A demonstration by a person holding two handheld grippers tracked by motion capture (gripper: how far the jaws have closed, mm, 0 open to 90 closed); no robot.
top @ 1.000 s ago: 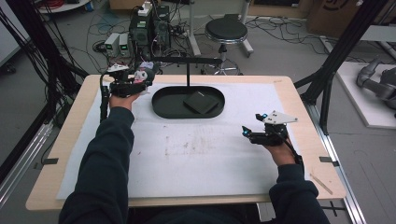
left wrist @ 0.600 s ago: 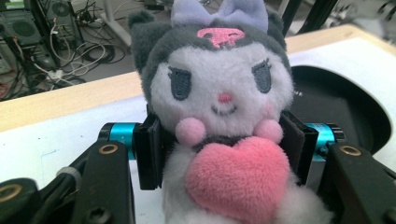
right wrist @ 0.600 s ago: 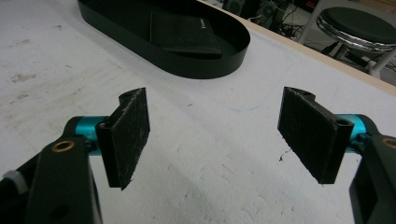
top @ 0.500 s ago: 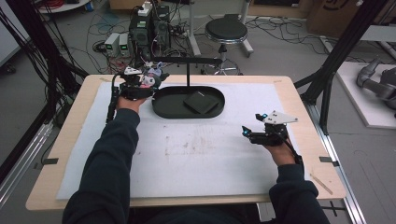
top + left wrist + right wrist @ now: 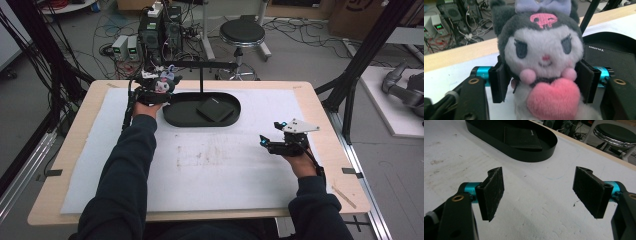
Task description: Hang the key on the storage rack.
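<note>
While the left gripper point(image 5: 541, 80) clamps it upright, the grey-white plush toy point(image 5: 541, 57) hugs a pink heart; right gripper point(image 5: 539, 192) gapes, holding nothing.

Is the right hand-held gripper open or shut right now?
Open. The right hand-held gripper has its jaws spread wide with bare white mat between them, nothing held.

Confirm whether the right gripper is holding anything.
No, the right gripper has its jaws spread wide with only the white table cover between them.
</note>
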